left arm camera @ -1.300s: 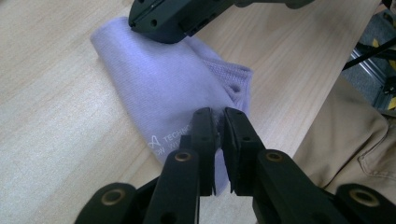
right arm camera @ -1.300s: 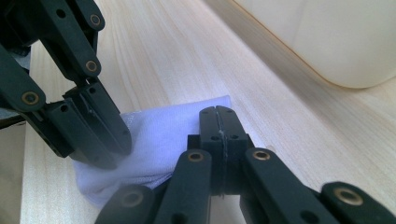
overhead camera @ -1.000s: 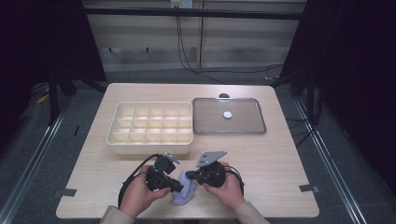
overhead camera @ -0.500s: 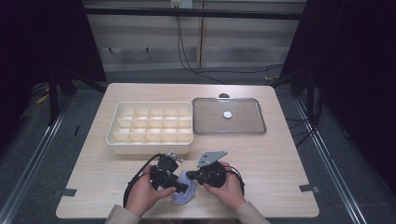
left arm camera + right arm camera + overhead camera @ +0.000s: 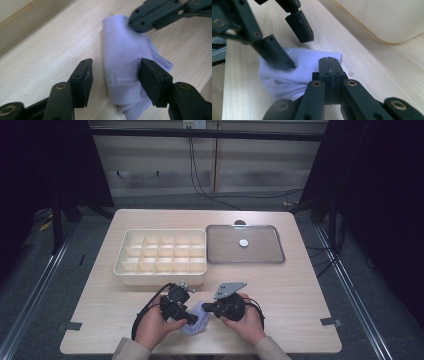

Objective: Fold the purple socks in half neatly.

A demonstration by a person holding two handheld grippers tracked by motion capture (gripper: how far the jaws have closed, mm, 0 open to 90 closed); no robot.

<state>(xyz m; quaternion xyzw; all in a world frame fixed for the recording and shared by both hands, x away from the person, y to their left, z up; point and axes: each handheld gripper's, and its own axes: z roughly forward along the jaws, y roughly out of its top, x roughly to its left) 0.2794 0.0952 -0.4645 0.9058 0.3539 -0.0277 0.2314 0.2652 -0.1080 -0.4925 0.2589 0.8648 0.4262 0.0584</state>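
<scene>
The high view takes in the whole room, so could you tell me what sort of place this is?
Probably a recording lab: a lone wooden table ringed by dark curtains, cables down the back wall, and tape marks on the tabletop.

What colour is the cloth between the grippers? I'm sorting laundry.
Pale lilac cloth with white lettering, clearest in the left gripper view.

Table [image 5: 300, 290]: box [image 5: 161, 256] set at back left, tray [image 5: 245, 245] just right of it, small disc [image 5: 243, 242] lying in tray. Cloth [image 5: 197, 322] found on table near front edge, before box. Left gripper [image 5: 194, 319] placed at cloth's left, right gripper [image 5: 206, 308] at its right, cloth between them. Hands behind grippers, at front edge.
</scene>
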